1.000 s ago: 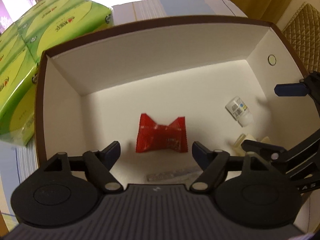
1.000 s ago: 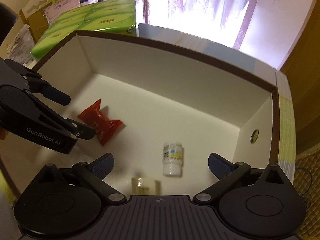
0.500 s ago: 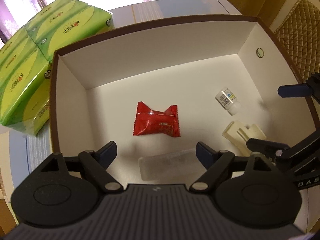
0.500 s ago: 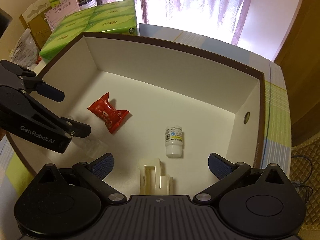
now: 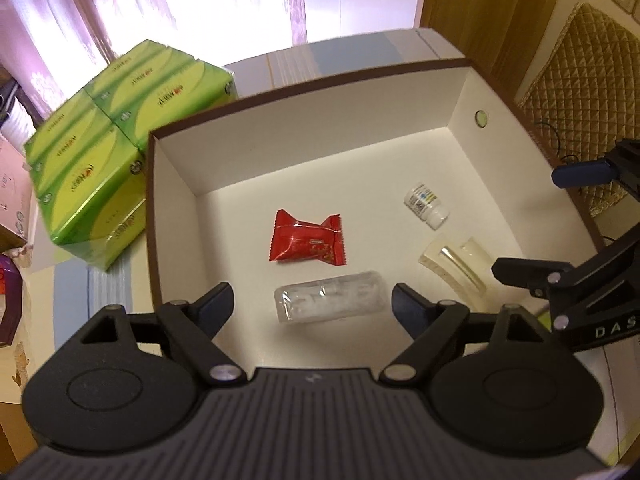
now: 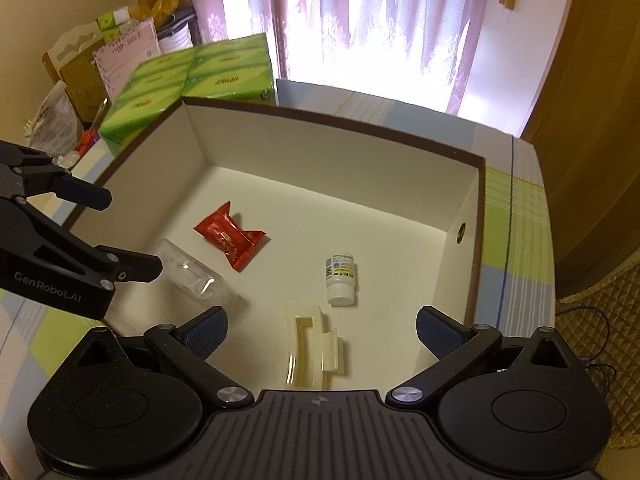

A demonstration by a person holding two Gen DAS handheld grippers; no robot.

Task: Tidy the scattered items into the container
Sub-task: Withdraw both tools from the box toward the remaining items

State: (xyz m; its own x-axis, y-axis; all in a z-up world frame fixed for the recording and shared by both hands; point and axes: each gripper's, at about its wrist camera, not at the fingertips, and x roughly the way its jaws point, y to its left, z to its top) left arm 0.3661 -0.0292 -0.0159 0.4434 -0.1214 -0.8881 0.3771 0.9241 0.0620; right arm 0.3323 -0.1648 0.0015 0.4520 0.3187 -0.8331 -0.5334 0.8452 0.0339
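A white box with a brown rim [image 5: 304, 84] [image 6: 352, 124] lies under both grippers. On its floor rest a red snack packet [image 5: 307, 238] [image 6: 230, 238], a clear plastic packet [image 5: 330, 302] [image 6: 194, 278], a small white bottle [image 5: 426, 204] [image 6: 340, 278] and a cream plastic clip [image 5: 456, 264] [image 6: 310, 348]. My left gripper [image 5: 312, 306] [image 6: 132, 234] hangs open above the clear packet, holding nothing. Over the clip, my right gripper [image 6: 322, 332] [image 5: 532, 224] is open and empty too.
Green tissue packs [image 5: 104, 152] [image 6: 192, 80] sit against the box's left side. A checked tablecloth [image 6: 516, 216] covers the table. Boxes and bags [image 6: 80, 80] crowd the far left. A quilted chair cushion [image 5: 580, 92] stands to the right. Bright curtains [image 6: 360, 20] hang behind.
Both grippers have risen and drawn back from the box, so more of its rim and the table shows. The clear packet and cream clip have come fully into view.
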